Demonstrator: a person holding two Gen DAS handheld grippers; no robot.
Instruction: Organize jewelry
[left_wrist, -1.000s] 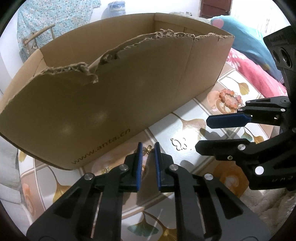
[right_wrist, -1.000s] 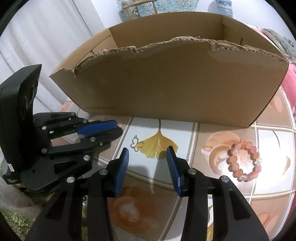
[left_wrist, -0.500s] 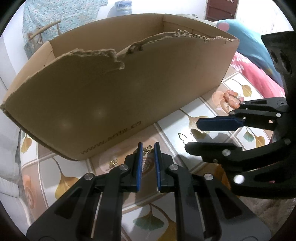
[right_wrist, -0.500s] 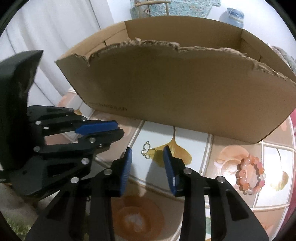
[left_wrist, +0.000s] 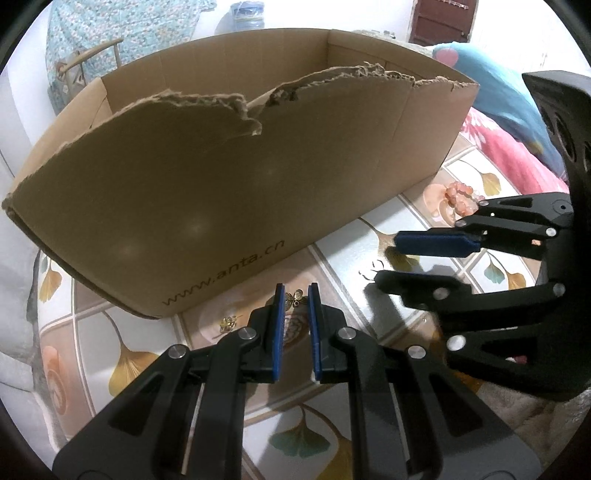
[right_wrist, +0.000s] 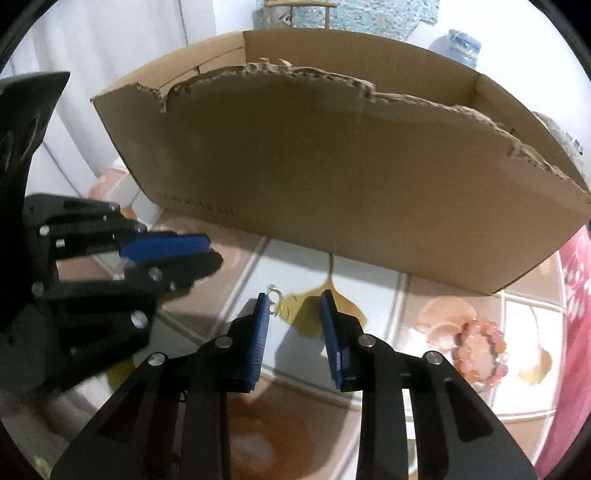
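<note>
Where torn, jagged corrugated cardboard box (left_wrist: 229, 184)

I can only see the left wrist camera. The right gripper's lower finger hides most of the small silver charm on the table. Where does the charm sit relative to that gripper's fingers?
Observer: In the right wrist camera, the silver charm lies just off the tip of the right gripper's left finger. It is not centred in the open gap.
Operator: That gripper also cuts off the bead bracelet in my view. Is the bracelet clear of everything?
Observer: Yes. The bracelet is a full ring lying flat on the table. It is to the right of that gripper and touches neither the gripper nor the box.
</note>
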